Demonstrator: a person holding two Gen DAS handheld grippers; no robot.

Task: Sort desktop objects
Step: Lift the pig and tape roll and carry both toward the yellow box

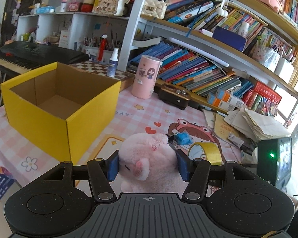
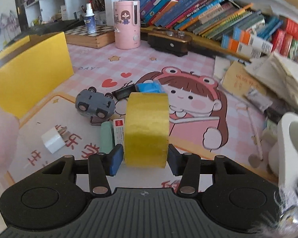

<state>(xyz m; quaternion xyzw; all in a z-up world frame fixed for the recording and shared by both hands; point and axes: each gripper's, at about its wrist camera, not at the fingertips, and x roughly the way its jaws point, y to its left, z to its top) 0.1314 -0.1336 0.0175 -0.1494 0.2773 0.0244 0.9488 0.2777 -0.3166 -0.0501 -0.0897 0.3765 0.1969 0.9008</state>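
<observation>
A pink plush toy (image 1: 147, 154) sits between the blue pads of my left gripper (image 1: 148, 166), which is shut on it, just right of the open yellow cardboard box (image 1: 39, 119). In the right wrist view my right gripper (image 2: 146, 158) is shut on an upright yellow tape roll (image 2: 147, 127), one pad against each flat side. On the pink desk mat beyond it lie a grey toy car (image 2: 95, 105) on its side, a white plug (image 2: 52, 140), a green eraser (image 2: 106, 136), a black binder clip (image 2: 123, 93) and a blue item (image 2: 149, 87). The plush shows blurred at the left edge (image 2: 0, 134).
A pink cylindrical humidifier (image 1: 146, 77), a chessboard (image 1: 101, 69) with a spray bottle and a dark box stand at the back. Leaning books fill the shelves. A paper stack (image 1: 264, 123) lies at the right, a white mug (image 2: 292, 144) close by my right gripper.
</observation>
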